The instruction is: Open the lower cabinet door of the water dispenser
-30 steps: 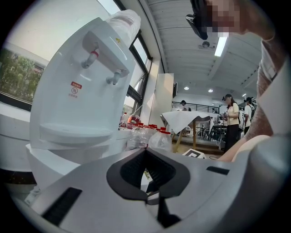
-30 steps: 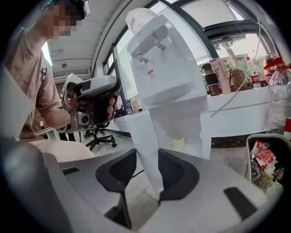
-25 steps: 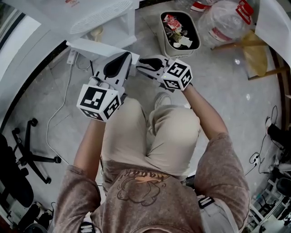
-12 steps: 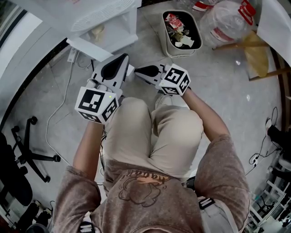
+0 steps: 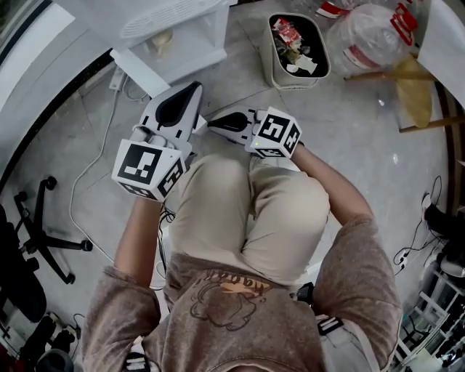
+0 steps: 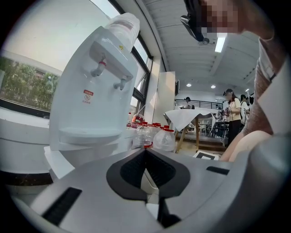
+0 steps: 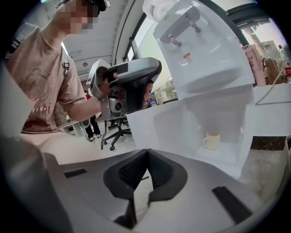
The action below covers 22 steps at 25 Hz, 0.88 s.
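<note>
The white water dispenser (image 5: pixel 174 18) stands at the top of the head view. Its lower cabinet door (image 5: pixel 142 73) is swung open toward me, showing a pale mug (image 5: pixel 161 40) inside. My left gripper (image 5: pixel 196 89) hovers just off the door's edge, jaws together, holding nothing. My right gripper (image 5: pixel 213 123) sits beside it over the person's knees, also shut and empty. In the right gripper view the open door (image 7: pixel 150 120) stands left of the cabinet, with the mug (image 7: pixel 211 140) inside and the left gripper (image 7: pixel 129 82) above the door. The left gripper view shows the dispenser (image 6: pixel 95 91) from the side.
A beige waste bin (image 5: pixel 298 51) full of rubbish stands right of the dispenser, with bagged plastic bottles (image 5: pixel 363 36) beyond it. A white cable (image 5: pixel 91 167) trails over the grey floor at the left, near an office chair base (image 5: pixel 51 247). Wooden table legs (image 5: pixel 407 80) stand at the right.
Both grippers have drawn back from the dispenser toward the person's knees. The right one has come farther and slid left. The door stays open.
</note>
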{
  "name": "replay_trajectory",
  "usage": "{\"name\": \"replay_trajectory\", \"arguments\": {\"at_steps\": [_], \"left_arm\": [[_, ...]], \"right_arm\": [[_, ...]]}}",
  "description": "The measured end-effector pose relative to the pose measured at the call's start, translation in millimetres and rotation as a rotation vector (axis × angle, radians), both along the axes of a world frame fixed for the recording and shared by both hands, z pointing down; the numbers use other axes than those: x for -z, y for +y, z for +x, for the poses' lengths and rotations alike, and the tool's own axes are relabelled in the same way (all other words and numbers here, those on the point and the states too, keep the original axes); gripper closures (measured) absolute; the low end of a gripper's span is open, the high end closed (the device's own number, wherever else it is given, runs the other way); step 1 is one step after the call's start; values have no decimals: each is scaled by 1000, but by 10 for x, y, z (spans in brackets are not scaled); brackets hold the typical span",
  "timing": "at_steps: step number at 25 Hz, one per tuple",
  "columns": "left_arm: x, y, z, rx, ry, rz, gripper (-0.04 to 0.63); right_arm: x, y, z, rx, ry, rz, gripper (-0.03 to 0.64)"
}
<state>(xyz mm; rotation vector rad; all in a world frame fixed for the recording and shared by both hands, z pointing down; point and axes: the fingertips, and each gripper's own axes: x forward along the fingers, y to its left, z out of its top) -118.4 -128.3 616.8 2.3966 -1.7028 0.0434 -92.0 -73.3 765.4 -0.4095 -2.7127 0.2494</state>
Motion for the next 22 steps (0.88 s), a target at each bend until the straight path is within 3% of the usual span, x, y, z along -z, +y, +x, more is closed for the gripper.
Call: {"name": "replay_trajectory", "arguments": {"at_steps": [5, 10, 22], "left_arm": [[48, 81, -100, 25, -9, 8, 583], [65, 125, -174, 38, -11, 6, 582], [241, 30, -139, 33, -12, 7, 583]], "right_arm": [[-2, 135, -54, 57, 0, -9, 609], [76, 84, -34, 50, -11, -27, 609], [644, -562, 121, -140, -86, -17, 610]]}}
